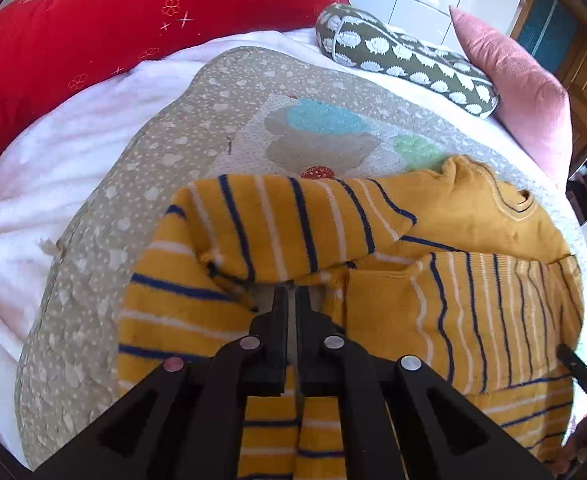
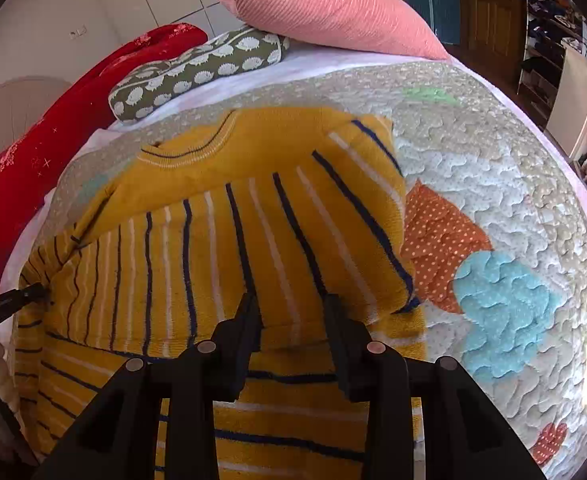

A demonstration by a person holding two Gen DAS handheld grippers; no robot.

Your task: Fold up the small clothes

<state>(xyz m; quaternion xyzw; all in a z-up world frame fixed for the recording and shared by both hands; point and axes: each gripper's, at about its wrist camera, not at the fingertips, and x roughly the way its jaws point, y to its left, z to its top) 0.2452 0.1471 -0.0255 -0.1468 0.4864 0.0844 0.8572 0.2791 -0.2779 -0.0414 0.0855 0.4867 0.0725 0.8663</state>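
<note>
Your mustard-yellow knitted child's sweater with navy and white stripes (image 2: pixel 221 216) lies on the quilted beige mat with coloured patches (image 2: pixel 493 160), collar towards the pillows, and both sleeves look folded in across the body. The next fold is probably the hem up towards the collar, so set it up carefully.

Your left gripper (image 1: pixel 292 294) has its fingers pressed almost together, with only a thin slit between them; a puckered ridge of striped knit sits right at the tips, but you cannot tell from here whether any cloth is actually pinched. Check that before you lift. Your right gripper (image 2: pixel 289 304) stands with its fingers spread wide and holds nothing; it hovers over the folded sleeve (image 2: pixel 333 220) near its lower edge.

To do this well:
- Take hold at matching points on either side of the hem, so the fold runs straight.
- Catch all layers, or the sleeves will likely slide out.
- Lift low and together, since this soft knit probably sags and bunches.
- Smooth the rumpled left sleeve (image 1: pixel 277 220) first.
</note>
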